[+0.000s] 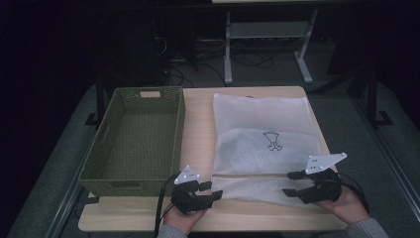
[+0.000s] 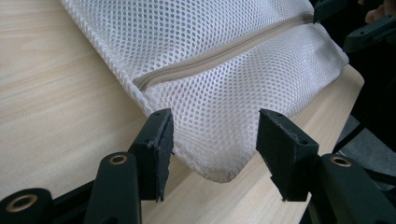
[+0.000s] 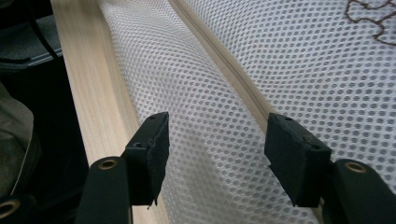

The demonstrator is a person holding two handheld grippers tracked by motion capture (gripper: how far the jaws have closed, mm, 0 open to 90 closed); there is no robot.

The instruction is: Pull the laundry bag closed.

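Observation:
A white mesh bag [image 1: 262, 134] with a beige zipper [image 2: 219, 53] and a small dark embroidered figure [image 1: 272, 140] lies flat on the wooden table [image 1: 198, 119]. My left gripper [image 1: 210, 190] sits at the bag's near left corner [image 2: 219, 170], open, with that corner between its jaws and no pad pressing on it. My right gripper [image 1: 292, 183] hovers at the bag's near right part, open over the mesh [image 3: 215, 140], one jaw close to the zipper [image 3: 233, 70].
A green woven basket [image 1: 136, 141] stands empty on the table's left half, beside the bag. The table's near edge [image 1: 213, 225] runs just below both hands. Beyond the far edge is dark floor with a metal table frame [image 1: 267, 44].

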